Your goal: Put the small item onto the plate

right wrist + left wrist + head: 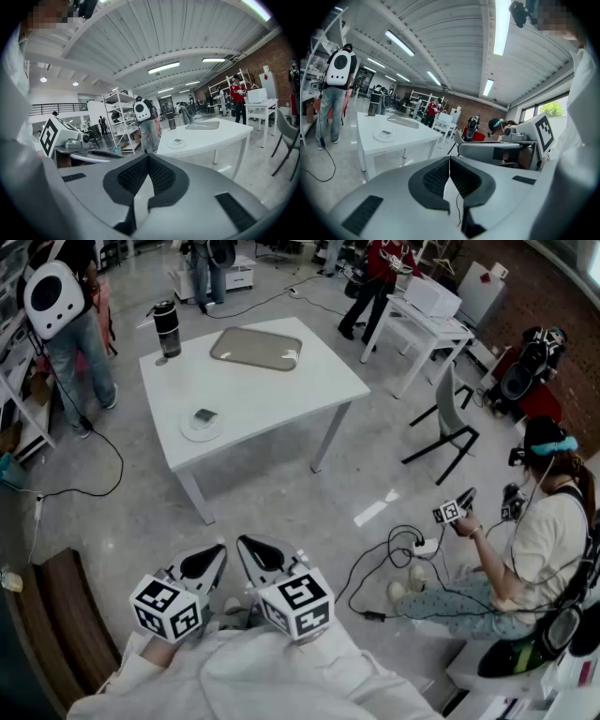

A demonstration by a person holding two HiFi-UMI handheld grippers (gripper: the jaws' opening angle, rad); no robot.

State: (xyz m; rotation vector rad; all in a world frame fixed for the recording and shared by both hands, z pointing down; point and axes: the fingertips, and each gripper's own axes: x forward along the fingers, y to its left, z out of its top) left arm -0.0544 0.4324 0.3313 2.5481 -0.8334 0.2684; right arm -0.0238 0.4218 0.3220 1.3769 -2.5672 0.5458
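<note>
A white plate [200,427] lies on the white table [281,390] near its front left part, and a small grey item [204,415] rests on it. The same plate [385,136] shows far off in the left gripper view, and as the plate [177,142] in the right gripper view. My left gripper [214,554] and right gripper [251,547] are held close to my body, well short of the table, side by side. Both have their jaws shut with nothing between them.
A grey tray [256,348] and a dark bottle [167,328] stand at the table's far side. A seated person [525,549] with a gripper is at the right, cables [394,559] on the floor. A person with a white backpack [56,296] stands at the left.
</note>
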